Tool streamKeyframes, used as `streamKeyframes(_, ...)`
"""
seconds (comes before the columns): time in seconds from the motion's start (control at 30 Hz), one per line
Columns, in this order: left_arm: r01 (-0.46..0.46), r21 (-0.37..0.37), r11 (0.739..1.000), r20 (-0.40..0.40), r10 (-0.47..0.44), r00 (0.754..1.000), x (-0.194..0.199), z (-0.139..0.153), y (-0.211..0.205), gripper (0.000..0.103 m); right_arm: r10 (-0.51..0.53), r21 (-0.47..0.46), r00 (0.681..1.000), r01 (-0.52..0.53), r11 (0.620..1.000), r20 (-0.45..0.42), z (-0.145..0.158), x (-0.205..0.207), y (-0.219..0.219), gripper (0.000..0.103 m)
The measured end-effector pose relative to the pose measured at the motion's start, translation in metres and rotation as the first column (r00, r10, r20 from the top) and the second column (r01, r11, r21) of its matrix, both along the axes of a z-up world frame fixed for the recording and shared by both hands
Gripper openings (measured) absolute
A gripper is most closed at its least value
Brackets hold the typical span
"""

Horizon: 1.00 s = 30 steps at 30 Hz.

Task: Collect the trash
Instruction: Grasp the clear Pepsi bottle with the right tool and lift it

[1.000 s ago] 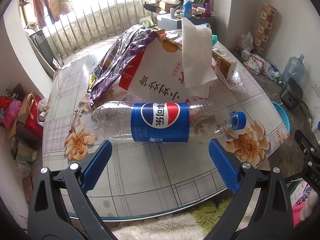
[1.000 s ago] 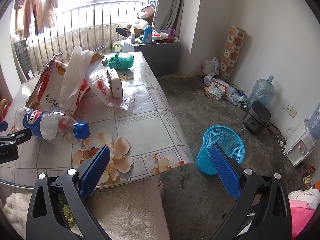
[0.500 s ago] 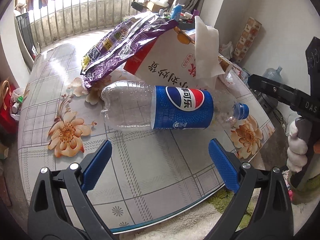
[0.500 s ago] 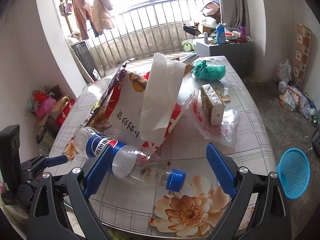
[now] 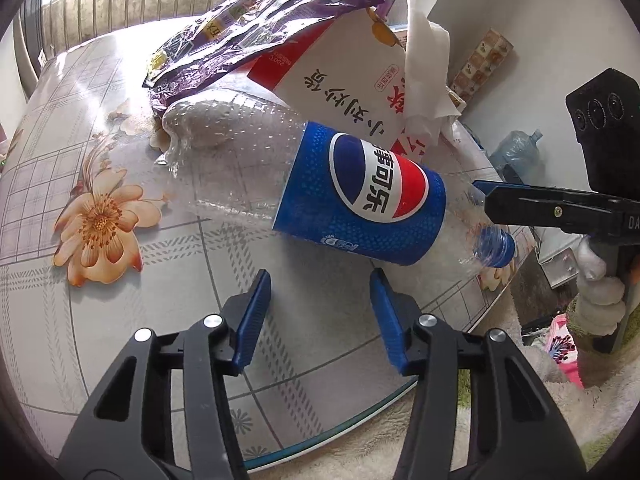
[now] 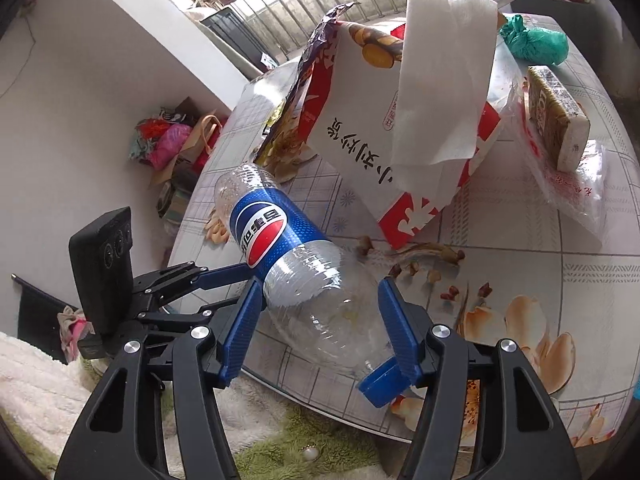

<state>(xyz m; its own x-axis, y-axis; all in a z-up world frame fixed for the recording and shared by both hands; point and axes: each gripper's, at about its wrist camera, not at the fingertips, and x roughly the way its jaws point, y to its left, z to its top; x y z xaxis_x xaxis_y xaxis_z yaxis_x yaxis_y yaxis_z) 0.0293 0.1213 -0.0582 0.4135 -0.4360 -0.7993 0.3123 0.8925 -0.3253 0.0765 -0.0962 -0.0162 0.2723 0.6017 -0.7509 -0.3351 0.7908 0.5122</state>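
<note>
I have brought both grippers in on the clear plastic cola bottle with the blue label (image 6: 276,248), lying on the flowered table (image 5: 120,320). My right gripper (image 6: 316,320) is closing around its shoulder; my left gripper (image 5: 320,316) is closing short of the label, gripping nothing yet.

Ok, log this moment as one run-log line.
step: grasp bottle | right gripper: closing around its neck end | left gripper: closing, nothing between pads | bottle: lying on table, cap on
</note>
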Motion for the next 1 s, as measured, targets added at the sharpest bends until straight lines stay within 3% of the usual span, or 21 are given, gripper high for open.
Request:
streamKeyframes(0.23,-0.027,-0.008,1.0,-0.002,0.027,1.0,0.002,0.0,0.008,0.035,0.082,-0.008,0.996,-0.083,0.997,-0.046,-0.016,0.03,0.032,0.062)
streamKeyframes(0.37,-0.046,-0.002,0.999,0.009,0.046,0.999,0.001,-0.001,0.01,0.026,0.155,0.062,0.98,-0.148,0.987,-0.123,-0.033,0.04,0.044,0.065)
streamKeyframes(0.47,-0.051,-0.038,0.998,0.001,0.051,0.999,0.004,-0.002,0.017,0.025,0.174,0.115,0.972,-0.157,0.981,-0.158,-0.039,0.037,0.04,0.065)
streamKeyframes(0.57,-0.042,-0.097,0.994,-0.006,0.042,0.999,0.0,0.001,0.022,0.025,0.178,0.163,0.973,-0.154,0.975,-0.148,-0.037,0.028,0.029,0.064)
streamKeyframes(0.73,-0.016,-0.084,0.996,0.058,0.021,0.998,-0.011,0.024,0.019,0.025,0.173,0.27,0.978,-0.137,0.953,-0.115,-0.026,0.01,0.01,0.063)
streamKeyframes(0.87,0.0,-0.093,0.996,0.097,0.009,0.995,-0.017,0.049,0.013,0.025,0.118,0.312,0.991,-0.093,0.945,-0.061,-0.009,-0.008,-0.014,0.063)
streamKeyframes(1.0,0.058,-0.096,0.994,0.159,-0.042,0.986,-0.017,0.075,-0.019,0.025,0.022,0.381,0.999,-0.009,0.925,-0.029,0.005,-0.026,-0.049,0.063)
